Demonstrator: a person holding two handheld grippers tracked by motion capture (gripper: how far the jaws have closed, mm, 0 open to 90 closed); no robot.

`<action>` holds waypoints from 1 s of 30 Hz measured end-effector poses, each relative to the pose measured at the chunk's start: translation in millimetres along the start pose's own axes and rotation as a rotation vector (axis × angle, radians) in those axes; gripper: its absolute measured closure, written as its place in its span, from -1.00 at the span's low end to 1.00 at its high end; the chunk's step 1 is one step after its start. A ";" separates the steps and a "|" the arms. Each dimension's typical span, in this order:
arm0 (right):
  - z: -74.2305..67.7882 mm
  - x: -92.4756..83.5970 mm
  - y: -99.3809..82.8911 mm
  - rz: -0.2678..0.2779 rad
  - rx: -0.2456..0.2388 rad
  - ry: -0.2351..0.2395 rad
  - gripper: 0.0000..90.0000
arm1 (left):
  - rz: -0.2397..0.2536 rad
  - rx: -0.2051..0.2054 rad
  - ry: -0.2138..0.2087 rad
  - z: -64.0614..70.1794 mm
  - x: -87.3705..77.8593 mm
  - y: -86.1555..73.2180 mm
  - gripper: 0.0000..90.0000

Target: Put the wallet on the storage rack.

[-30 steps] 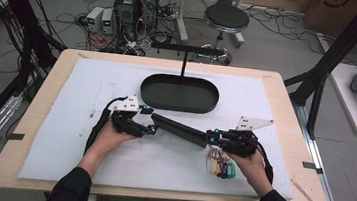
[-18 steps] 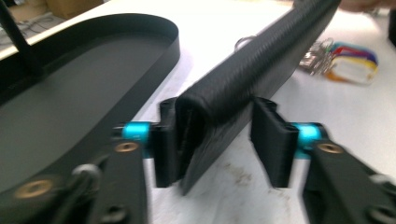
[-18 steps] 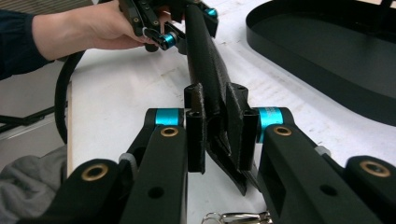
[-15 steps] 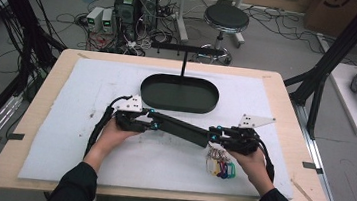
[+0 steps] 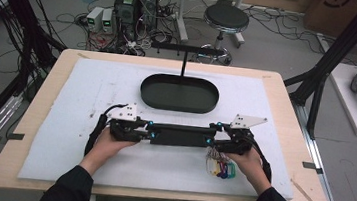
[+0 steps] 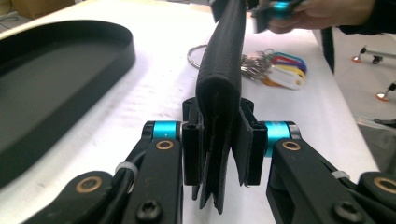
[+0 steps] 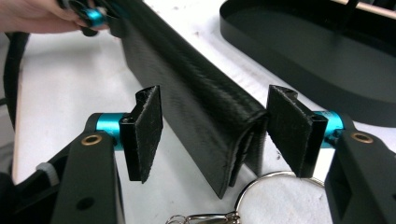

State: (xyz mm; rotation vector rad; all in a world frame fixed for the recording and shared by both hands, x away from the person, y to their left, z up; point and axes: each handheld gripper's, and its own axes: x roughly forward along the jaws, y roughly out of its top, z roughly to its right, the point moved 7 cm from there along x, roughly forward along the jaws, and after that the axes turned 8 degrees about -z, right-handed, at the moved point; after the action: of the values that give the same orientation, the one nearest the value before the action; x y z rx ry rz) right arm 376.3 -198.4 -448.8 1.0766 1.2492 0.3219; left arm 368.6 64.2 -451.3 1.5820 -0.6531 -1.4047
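A long black folded strip (image 5: 179,135), leather-like and doubled over along its top edge, lies level across the white-covered surface (image 5: 92,86) between the person's two hands, just in front of the oval black tray (image 5: 179,93). The left hand-held gripper (image 5: 147,132) has its jaws pressed on the strip's left end; in the left gripper view the pads (image 6: 194,144) squeeze the folded layers together, and these jaws have just been closing onto the strip. The right hand-held gripper (image 5: 212,139) stands at the strip's other end with its jaws parted; they have just been opening. In the right gripper view the strip's end (image 7: 224,135) sits between the two pads, well clear of the left pad (image 7: 142,133), while the right pad (image 7: 289,128) appears to be just beside or barely brushing the fold, though the angle makes that hard to settle. A bunch of keys with coloured tags (image 5: 220,166) lies on the surface just below the right hand-held gripper, its metal ring (image 7: 261,196) showing under the strip's end. The left hand (image 5: 111,144) and right hand (image 5: 245,160) rest low over the surface.
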 end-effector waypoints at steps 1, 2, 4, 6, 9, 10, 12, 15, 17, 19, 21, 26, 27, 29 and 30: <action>-0.7 1.8 0.0 -0.004 -0.007 0.002 0.11 | 0.004 0.000 -0.004 4.3 -0.9 -4.6 0.66; -0.7 1.8 0.0 -0.004 -0.007 0.002 0.11 | 0.004 0.000 -0.004 4.3 -0.9 -4.6 0.66; -1.4 4.5 0.0 -0.009 -0.016 0.009 0.22 | -0.008 0.006 0.006 6.5 -1.4 -9.1 0.64; -1.4 5.5 -0.3 -0.013 -0.021 0.025 0.33 | -0.035 0.018 0.036 5.0 -1.6 -12.7 0.56; -1.0 6.1 0.1 -0.018 -0.030 0.062 0.55 | -0.015 -0.025 0.079 -3.1 0.7 -10.3 -0.08; -1.0 6.1 0.1 -0.018 -0.030 0.062 0.55 | -0.015 -0.025 0.079 -3.1 0.7 -10.3 -0.11; -1.3 5.4 1.0 -0.015 -0.035 0.098 0.60 | -0.005 -0.016 0.095 -6.8 4.1 -9.6 -0.17; -1.5 4.9 1.5 -0.015 -0.042 0.113 0.62 | -0.002 -0.022 0.099 -9.6 6.2 -8.3 -0.20; -2.0 4.2 2.6 -0.015 -0.055 0.136 0.64 | 0.000 -0.025 0.101 -12.2 7.8 -7.5 -0.23; -3.8 2.8 3.9 -0.017 -0.073 0.163 0.65 | -0.001 -0.038 0.083 -13.8 9.9 -7.4 -0.22; -4.8 2.6 3.9 -0.015 -0.081 0.166 0.65 | -0.001 -0.038 0.043 -12.2 11.6 -8.0 0.01; -3.5 3.1 1.7 -0.034 -0.082 0.150 0.60 | -0.024 -0.007 0.002 -7.3 10.0 -9.5 0.46; -2.3 4.1 1.4 -0.040 -0.073 0.130 0.50 | -0.026 -0.001 -0.002 -6.2 9.5 -9.3 0.58; -0.8 3.6 1.3 -0.040 -0.064 0.116 0.40 | -0.015 0.018 -0.003 -3.5 9.0 -7.0 0.62; 0.4 1.9 2.4 -0.028 -0.063 0.110 0.34 | -0.007 0.030 0.005 -1.0 8.1 -2.9 0.63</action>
State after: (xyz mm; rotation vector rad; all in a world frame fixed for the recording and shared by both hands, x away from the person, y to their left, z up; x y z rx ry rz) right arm 378.1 -196.0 -448.0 0.9975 1.3418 0.4016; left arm 370.8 59.0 -457.8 1.6117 -0.6698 -1.4016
